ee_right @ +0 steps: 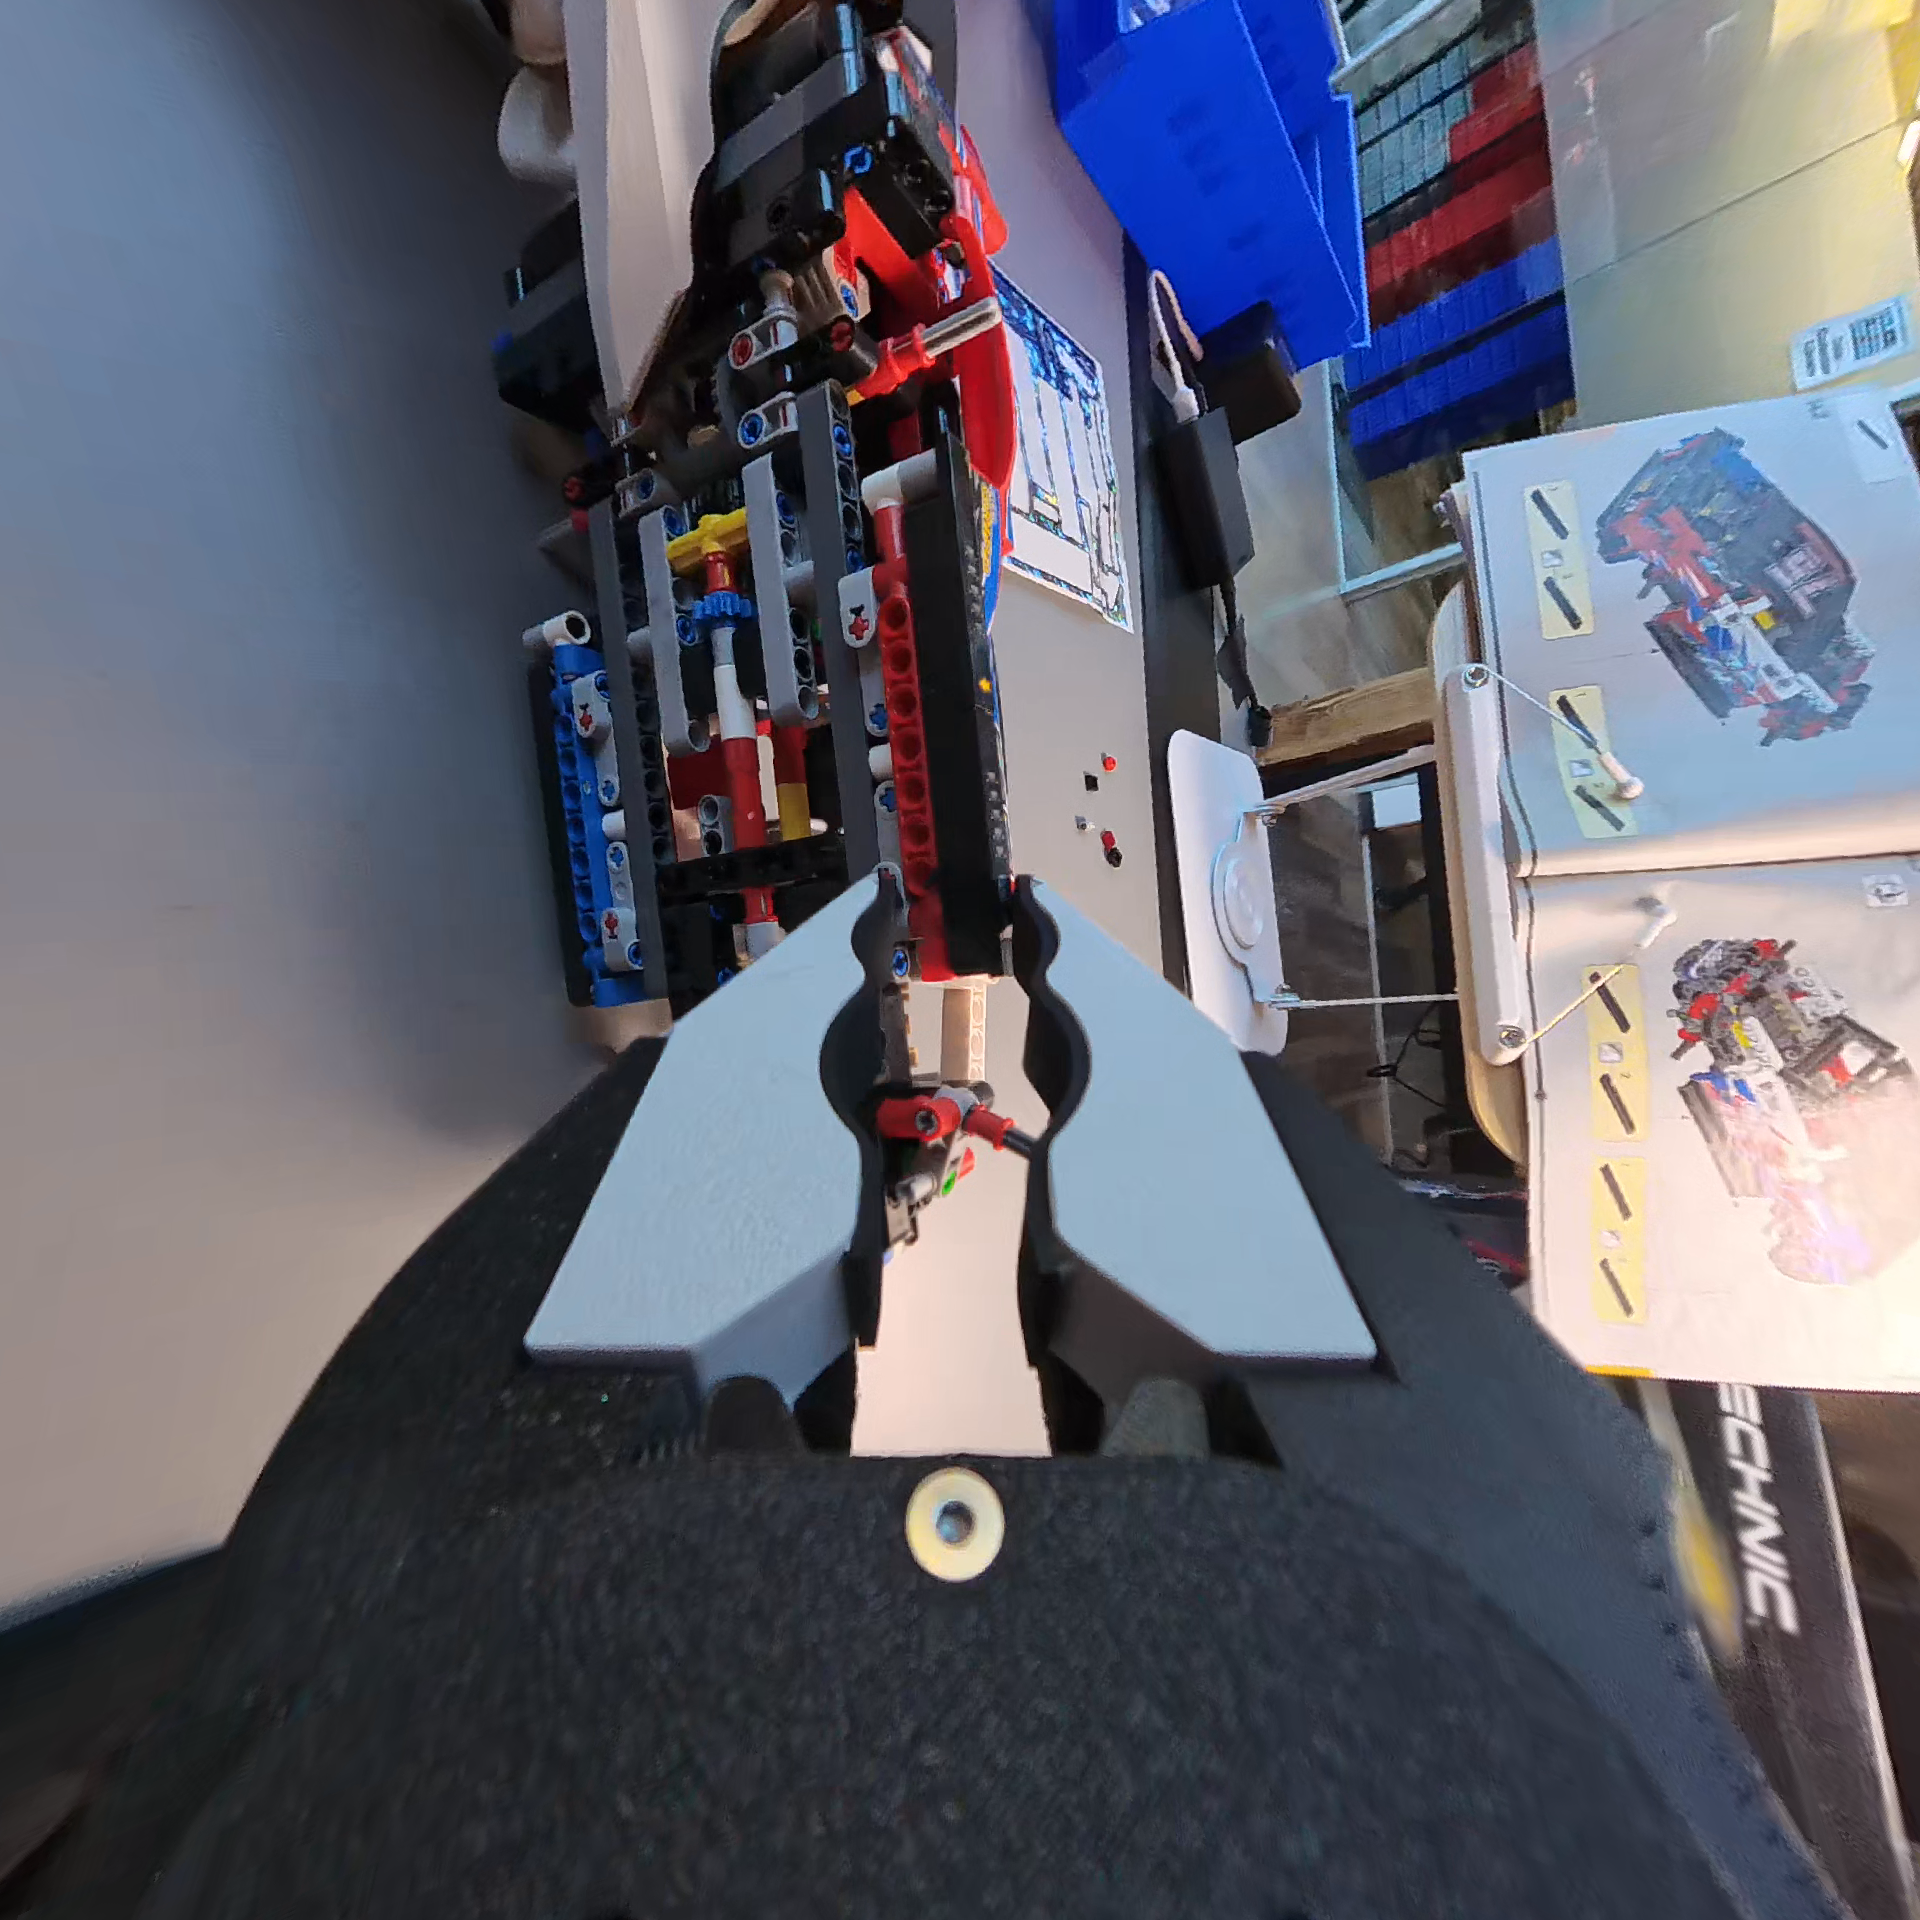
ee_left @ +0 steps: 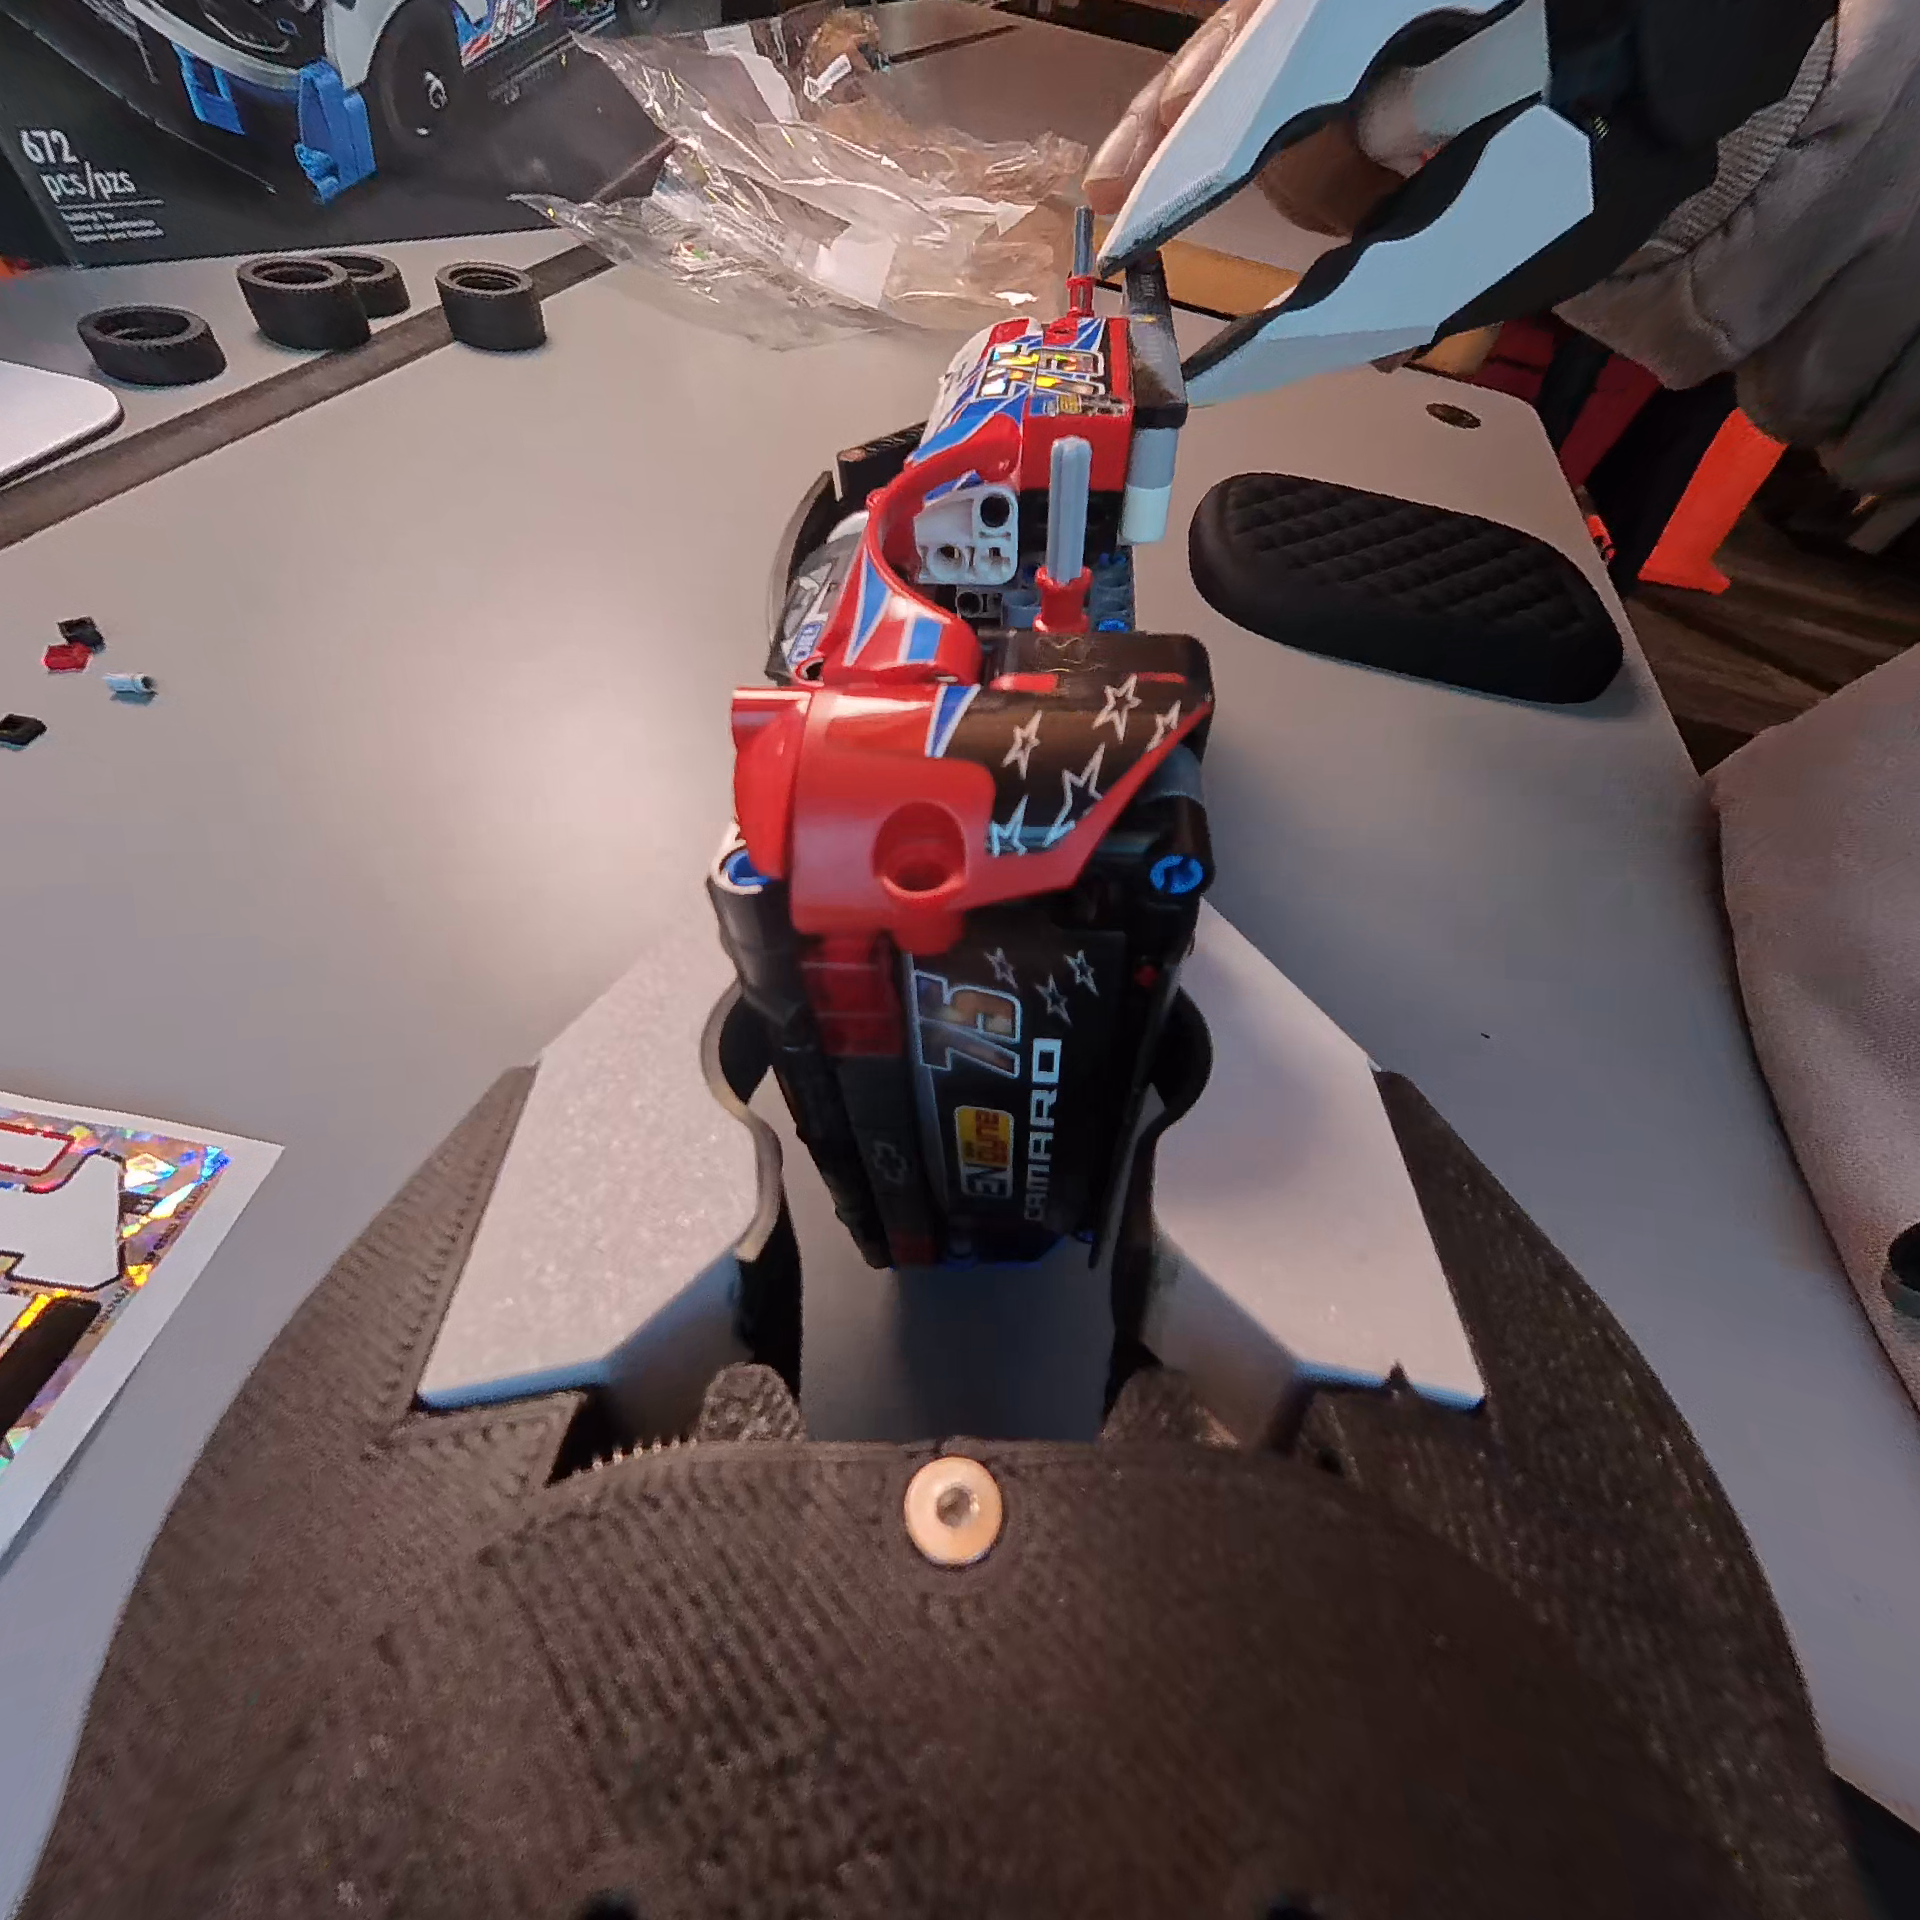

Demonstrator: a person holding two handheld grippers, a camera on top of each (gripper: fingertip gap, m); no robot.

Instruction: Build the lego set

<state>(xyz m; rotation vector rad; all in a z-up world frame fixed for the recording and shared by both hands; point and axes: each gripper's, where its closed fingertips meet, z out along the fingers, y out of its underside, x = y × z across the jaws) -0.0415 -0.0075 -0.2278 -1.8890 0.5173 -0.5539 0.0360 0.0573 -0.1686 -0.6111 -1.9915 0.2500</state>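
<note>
The part-built lego car point(ee_left: 977, 831), with a red and black body and star stickers, is held off the grey table point(ee_left: 416, 831). My left gripper point(ee_left: 966, 1039) is shut on its near end. My right gripper point(ee_left: 1148, 327) comes in from the upper right and pinches a black piece at the car's far end. In the right wrist view the car point(ee_right: 769, 644) shows its underside of blue, grey and red beams. The right gripper point(ee_right: 951, 914) is closed on the car's red and black edge. A white finger point(ee_right: 613, 208) of the left gripper shows at the car's other end.
Three black tyres point(ee_left: 301, 301), the set's box point(ee_left: 260, 114) and a clear plastic bag point(ee_left: 810, 218) lie at the back. Small loose pieces point(ee_left: 73, 655) and a sticker sheet point(ee_left: 83, 1268) are at the left. An instruction booklet point(ee_right: 1704, 883) stands on a holder. The left gripper's tips are roughly 12 cm from the right gripper's.
</note>
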